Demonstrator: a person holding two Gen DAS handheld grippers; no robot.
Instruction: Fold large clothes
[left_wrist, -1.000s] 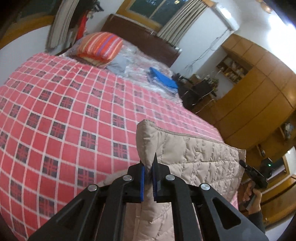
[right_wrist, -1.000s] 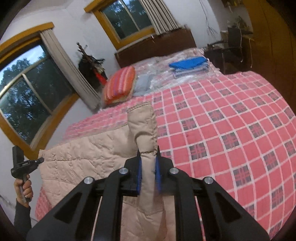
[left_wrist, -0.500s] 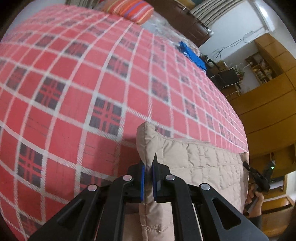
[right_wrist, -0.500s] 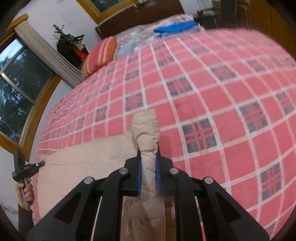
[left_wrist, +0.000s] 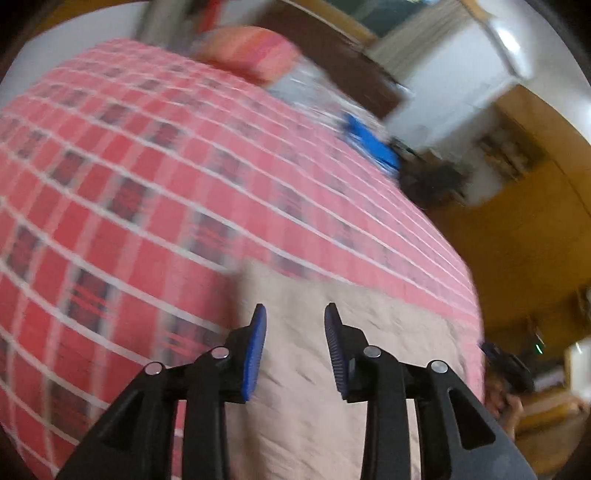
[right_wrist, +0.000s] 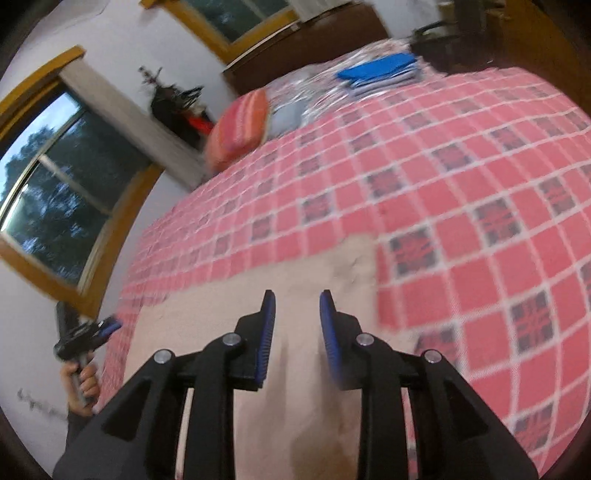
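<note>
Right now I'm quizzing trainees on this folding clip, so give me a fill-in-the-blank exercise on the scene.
1. The jaws of the left gripper stand ____.
2. The beige quilted garment lies on a checked bedspread coloured ____.
3. A folded ____ item lies near the headboard.

Missing words: open; red; blue

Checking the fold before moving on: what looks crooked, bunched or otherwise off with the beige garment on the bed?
Nothing stands out. The beige garment lies flat on the checked bedspread, both claws open above it; motion blur hides fine creases.
</note>
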